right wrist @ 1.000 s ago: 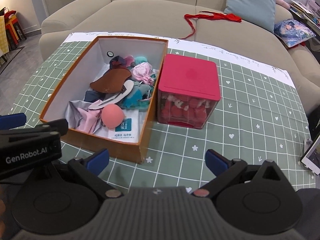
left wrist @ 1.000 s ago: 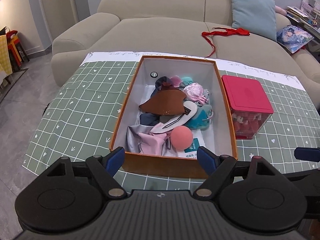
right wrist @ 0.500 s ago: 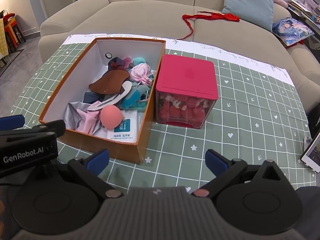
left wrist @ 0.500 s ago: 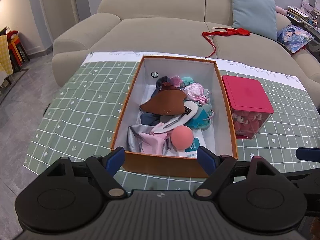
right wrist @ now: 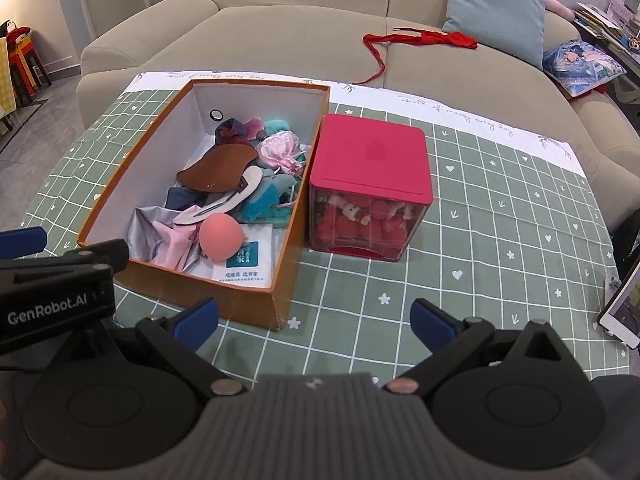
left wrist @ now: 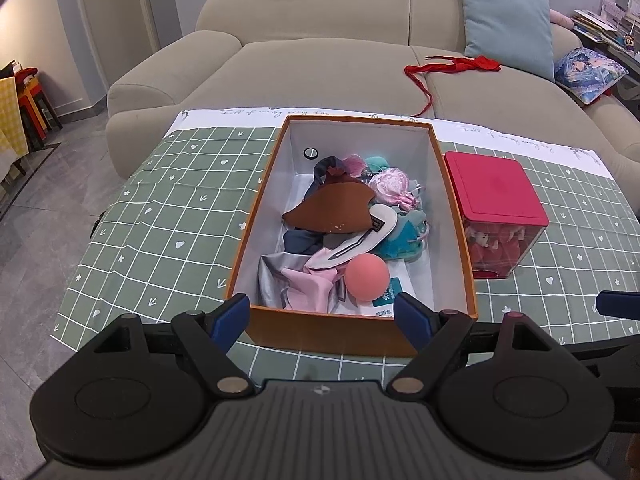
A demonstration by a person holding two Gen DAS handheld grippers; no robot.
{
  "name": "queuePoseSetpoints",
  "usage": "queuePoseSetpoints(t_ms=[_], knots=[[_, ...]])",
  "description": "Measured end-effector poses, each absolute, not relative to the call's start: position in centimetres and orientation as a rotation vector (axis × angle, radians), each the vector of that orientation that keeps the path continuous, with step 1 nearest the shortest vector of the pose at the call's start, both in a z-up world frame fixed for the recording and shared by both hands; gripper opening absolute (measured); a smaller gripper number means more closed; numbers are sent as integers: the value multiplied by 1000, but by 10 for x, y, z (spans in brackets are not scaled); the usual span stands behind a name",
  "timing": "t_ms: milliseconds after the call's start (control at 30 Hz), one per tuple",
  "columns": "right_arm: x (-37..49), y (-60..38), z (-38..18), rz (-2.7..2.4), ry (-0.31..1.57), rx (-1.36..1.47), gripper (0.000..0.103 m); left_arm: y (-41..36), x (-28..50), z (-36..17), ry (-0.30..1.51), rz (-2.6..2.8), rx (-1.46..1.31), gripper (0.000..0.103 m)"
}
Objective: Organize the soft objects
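Green-checked bench (left wrist: 160,216) before a sofa. Soft items heaped in orange box (left wrist: 256,216), straight ahead of left tongs (left wrist: 322,316), the nearer pair. Right tongs (right wrist: 314,316) faced bare cloth. Both gaped wide, empty.

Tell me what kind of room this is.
Most likely a home living room: a beige sectional sofa with a light blue cushion, and a table under a green grid tablecloth in front.
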State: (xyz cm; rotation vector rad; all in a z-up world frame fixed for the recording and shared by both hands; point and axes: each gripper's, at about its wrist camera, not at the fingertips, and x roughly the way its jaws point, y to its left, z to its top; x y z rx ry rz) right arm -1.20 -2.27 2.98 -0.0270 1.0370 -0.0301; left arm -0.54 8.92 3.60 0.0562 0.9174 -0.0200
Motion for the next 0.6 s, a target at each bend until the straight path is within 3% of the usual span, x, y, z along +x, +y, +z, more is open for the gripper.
queuePoseSetpoints(t_ms=[600], knots=[[-12,-22,29,-33,1040,-31,99,89,-6,35,921,-21,54,96]])
